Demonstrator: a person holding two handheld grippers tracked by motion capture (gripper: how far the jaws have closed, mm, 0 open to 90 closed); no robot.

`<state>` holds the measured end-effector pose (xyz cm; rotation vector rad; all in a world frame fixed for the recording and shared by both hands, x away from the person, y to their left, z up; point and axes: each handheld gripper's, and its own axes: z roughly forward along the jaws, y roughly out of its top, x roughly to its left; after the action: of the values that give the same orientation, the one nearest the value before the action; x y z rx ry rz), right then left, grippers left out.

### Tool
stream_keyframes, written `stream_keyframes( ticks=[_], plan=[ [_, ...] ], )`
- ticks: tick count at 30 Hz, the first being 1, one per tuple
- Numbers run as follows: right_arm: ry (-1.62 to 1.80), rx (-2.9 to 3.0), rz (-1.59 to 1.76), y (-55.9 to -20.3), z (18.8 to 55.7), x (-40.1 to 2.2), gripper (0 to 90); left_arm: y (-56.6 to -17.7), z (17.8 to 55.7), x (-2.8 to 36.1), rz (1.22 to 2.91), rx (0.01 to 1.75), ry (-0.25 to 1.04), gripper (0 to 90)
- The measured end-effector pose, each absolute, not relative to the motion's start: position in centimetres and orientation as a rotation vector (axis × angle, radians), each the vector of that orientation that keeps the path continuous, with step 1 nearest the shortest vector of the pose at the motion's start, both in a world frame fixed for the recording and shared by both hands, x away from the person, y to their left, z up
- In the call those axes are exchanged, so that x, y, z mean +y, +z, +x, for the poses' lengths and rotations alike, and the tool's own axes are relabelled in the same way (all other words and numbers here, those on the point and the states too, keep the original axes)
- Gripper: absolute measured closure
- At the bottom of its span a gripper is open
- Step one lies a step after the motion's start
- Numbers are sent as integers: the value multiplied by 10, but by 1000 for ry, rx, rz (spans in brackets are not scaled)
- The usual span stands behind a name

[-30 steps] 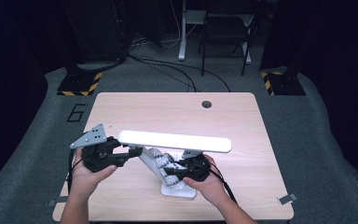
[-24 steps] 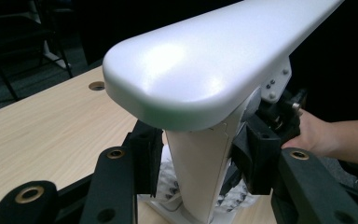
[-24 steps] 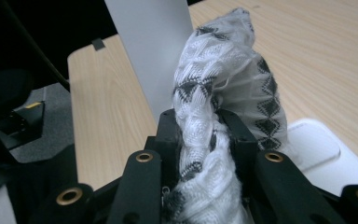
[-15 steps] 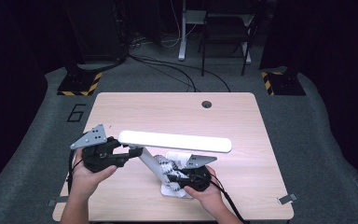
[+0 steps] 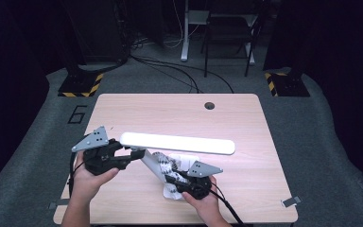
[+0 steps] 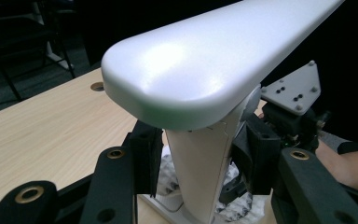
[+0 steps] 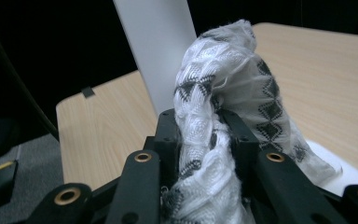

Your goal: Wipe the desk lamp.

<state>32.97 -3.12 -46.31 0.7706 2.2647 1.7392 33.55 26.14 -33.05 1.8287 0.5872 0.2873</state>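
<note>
Light wood table point(image 5: 123, 113), round cable hole point(image 5: 210, 105) near its far edge. Off the table on the far side, on the grey floor: chair and desk legs, loose cables, two black-yellow striped blocks point(image 5: 79, 85). A grey clip point(image 5: 289, 202) sits at the table's near-right edge.

No containers in the scene.

White desk lamp point(image 5: 177, 143) stands near-centre: long flat head lying left-right, stem sloping down to a white base point(image 5: 189, 160) at the near side. The head overhangs the base and the cloth, so from above it covers part of the far side of the work area.

Left gripper point(image 5: 125, 158) is at the lamp's left end. In the left gripper view the jaws are about half open and clamp the lamp stem point(image 6: 200, 172) just under the head point(image 6: 205, 60), pads on both sides of it.

Right gripper point(image 5: 172, 178) is at the near side of the base, close to the stem's foot. In the right gripper view its jaws are fairly narrow and pinch a bunched white cloth point(image 7: 223, 126) with a black diamond pattern; the cloth bulges up past the pads, the rest draped on the lamp base just right of the stem point(image 7: 161, 51). In the high view the cloth point(image 5: 163, 162) lies bunched against the stem on the base.
</note>
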Motion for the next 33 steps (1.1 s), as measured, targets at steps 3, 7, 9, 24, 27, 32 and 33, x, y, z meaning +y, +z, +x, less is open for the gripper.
stream_keyframes(
  ticks=[3,7,9,24,27,32,33],
  plan=[
    [1787,2217,732,-451,326,-26,706,-330,335,262,1830,587,288,564],
    [1880,2179,703,-438,325,-21,705,-330,335,262,1831,586,288,564],
    [1882,2178,703,-436,326,-21,705,-331,335,262,1831,587,288,564],
    [1666,2318,867,-491,331,-39,704,-331,335,262,1830,587,288,564],
    [1676,2304,876,-491,329,-39,704,-330,335,261,1830,587,291,564],
    [1764,2261,793,-469,326,-33,705,-330,335,261,1831,586,292,564],
    [1791,2247,765,-462,325,-31,705,-330,335,261,1831,586,292,564]
  ],
)
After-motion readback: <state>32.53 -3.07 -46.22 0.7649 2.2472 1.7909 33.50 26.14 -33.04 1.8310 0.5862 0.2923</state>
